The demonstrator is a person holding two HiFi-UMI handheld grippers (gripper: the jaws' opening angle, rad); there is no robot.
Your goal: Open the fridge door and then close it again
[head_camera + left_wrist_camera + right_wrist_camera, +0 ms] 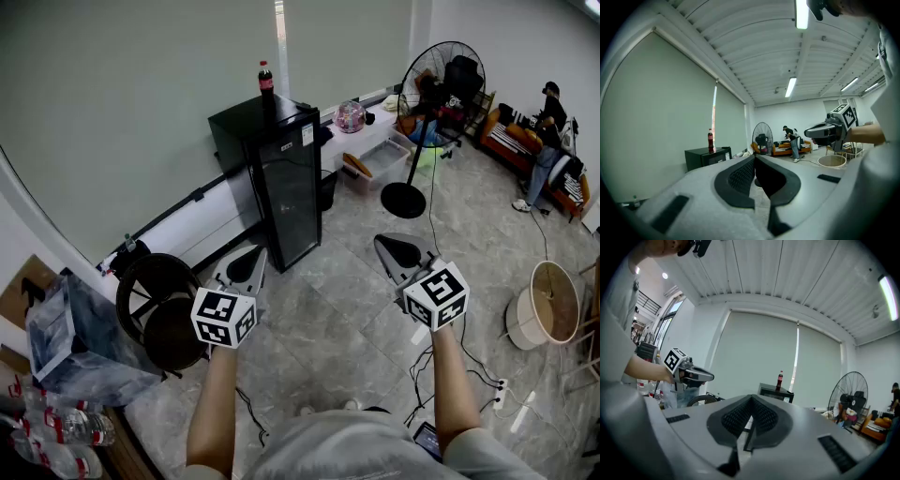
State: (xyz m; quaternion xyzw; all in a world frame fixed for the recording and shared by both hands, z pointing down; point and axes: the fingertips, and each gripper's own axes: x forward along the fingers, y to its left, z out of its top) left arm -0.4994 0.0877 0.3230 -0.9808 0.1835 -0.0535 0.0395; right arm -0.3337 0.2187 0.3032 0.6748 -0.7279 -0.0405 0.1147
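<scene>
Grey floor (328, 309) runs to the fridge (242, 150), door (291, 199) shut, bottle (266, 79) on top. Left tool (255, 258) and right tool (389, 244) hover well short of it, both closed, empty.

The white sticker (307, 135) on the fridge (281, 183) door is too small to read, as is the label of the bottle (266, 79) atop it. The left gripper (754, 159) hides the fridge's lower half in its own view. Far left of the fridge, water bottles (47, 431) are cut off at the head view's edge.
</scene>
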